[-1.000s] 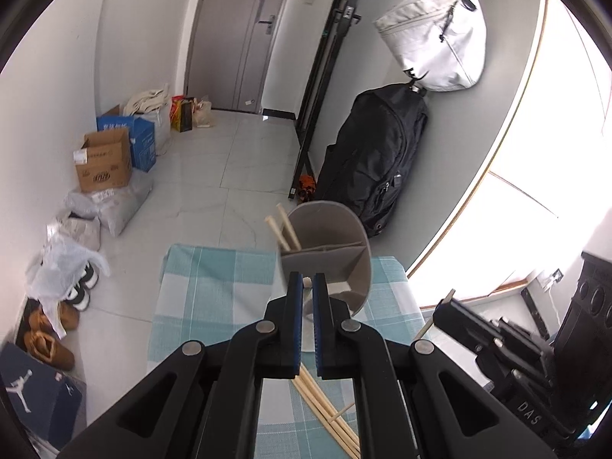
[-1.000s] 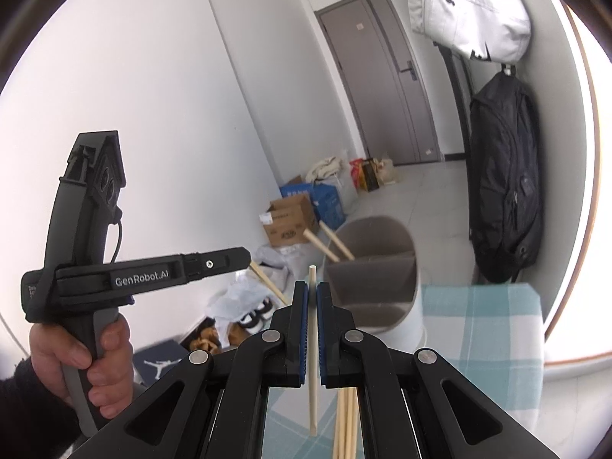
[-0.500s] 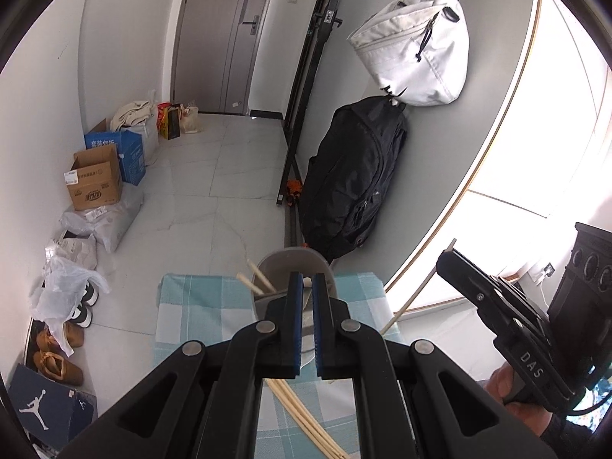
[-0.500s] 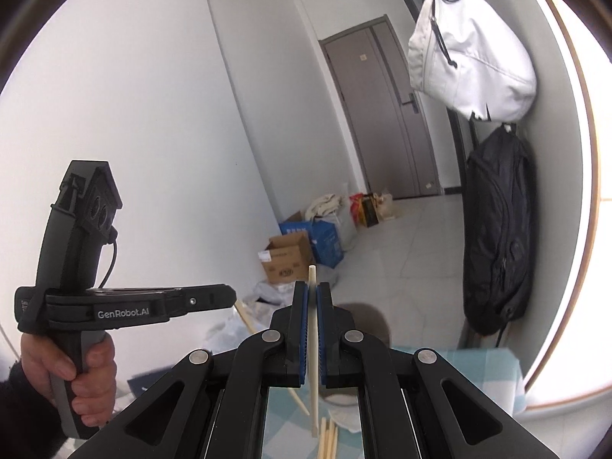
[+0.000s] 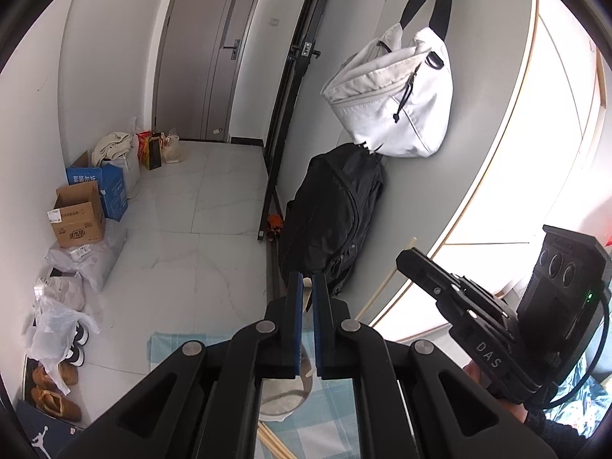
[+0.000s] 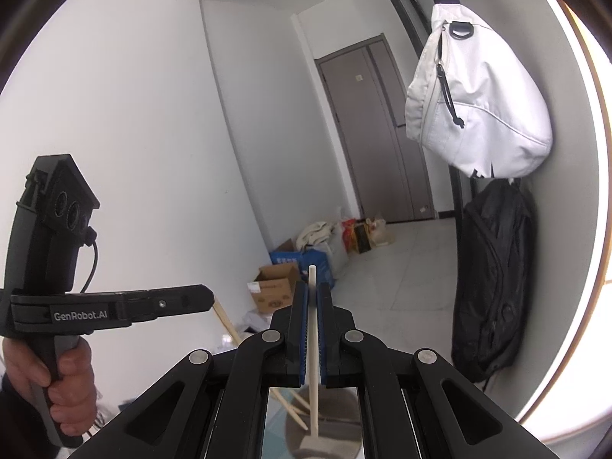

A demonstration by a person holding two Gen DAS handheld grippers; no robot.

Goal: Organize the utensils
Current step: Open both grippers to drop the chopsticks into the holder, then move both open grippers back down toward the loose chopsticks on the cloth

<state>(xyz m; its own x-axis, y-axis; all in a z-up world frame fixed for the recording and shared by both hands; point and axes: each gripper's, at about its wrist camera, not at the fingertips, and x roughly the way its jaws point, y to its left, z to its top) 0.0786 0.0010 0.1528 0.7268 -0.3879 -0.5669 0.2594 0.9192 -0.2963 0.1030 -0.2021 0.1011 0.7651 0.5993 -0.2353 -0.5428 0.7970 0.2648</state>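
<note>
One chopstick [image 6: 313,329] is clamped upright between the jaws of the right gripper [image 6: 313,294], above the utensil holder [image 6: 325,438]. A second chopstick [image 6: 228,323] is held by the left gripper [image 5: 305,287], whose jaws are nearly together.

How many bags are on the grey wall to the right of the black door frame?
2: a white shoulder bag hanging up high by its black strap, and a black backpack directly below it. None seems hidden there.
</note>
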